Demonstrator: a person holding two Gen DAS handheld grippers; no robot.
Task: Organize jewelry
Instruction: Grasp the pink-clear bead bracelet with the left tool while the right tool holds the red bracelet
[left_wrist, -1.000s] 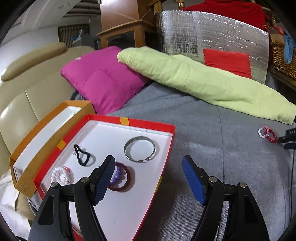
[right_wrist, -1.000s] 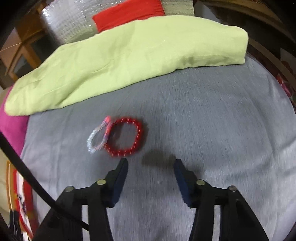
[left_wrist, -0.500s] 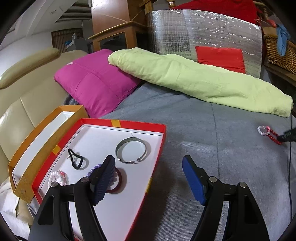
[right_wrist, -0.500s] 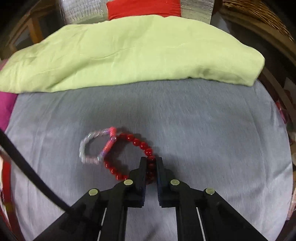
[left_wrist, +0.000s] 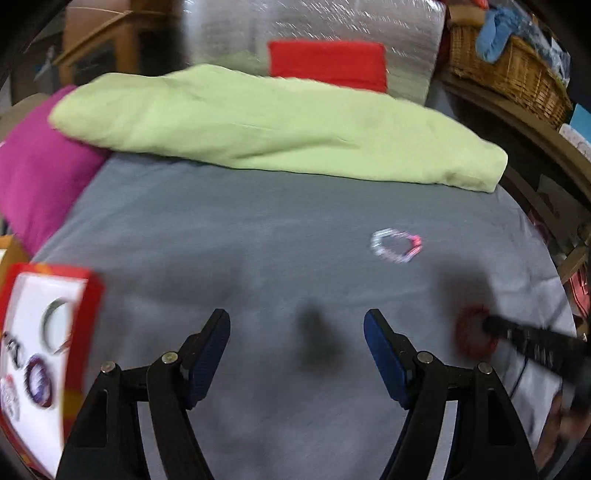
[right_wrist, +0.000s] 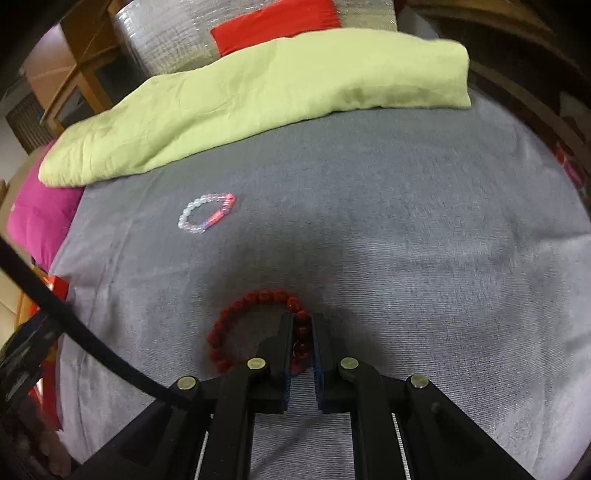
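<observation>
1. Red bead bracelet (right_wrist: 255, 325): lower centre of the right wrist view, lying on the grey bed cover (right_wrist: 406, 229); one side of the loop is pinched between the pads, the rest hangs free to the left. A grip on one side likely serves to lift the whole loop.
2. Right tongs (right_wrist: 303, 325): closed on the red bead bracelet, jaws nearly together with only the beads between them.
3. Pale bead bracelet (right_wrist: 207, 214): upper left of the same view, flat on the cover, well apart from the red one; not yet collected.
4. Left tongs (left_wrist: 295, 332): lower centre of the left wrist view, jaws wide and empty above bare cover, probably bound for the pale bracelet.
5. Red tray (left_wrist: 85, 314): lower left edge of the left view, white inside, holding a metal bangle (left_wrist: 55, 325) and other blurred pieces; the likely destination.
6. Green pillow (right_wrist: 258, 96): upper frame, behind the work area.
</observation>
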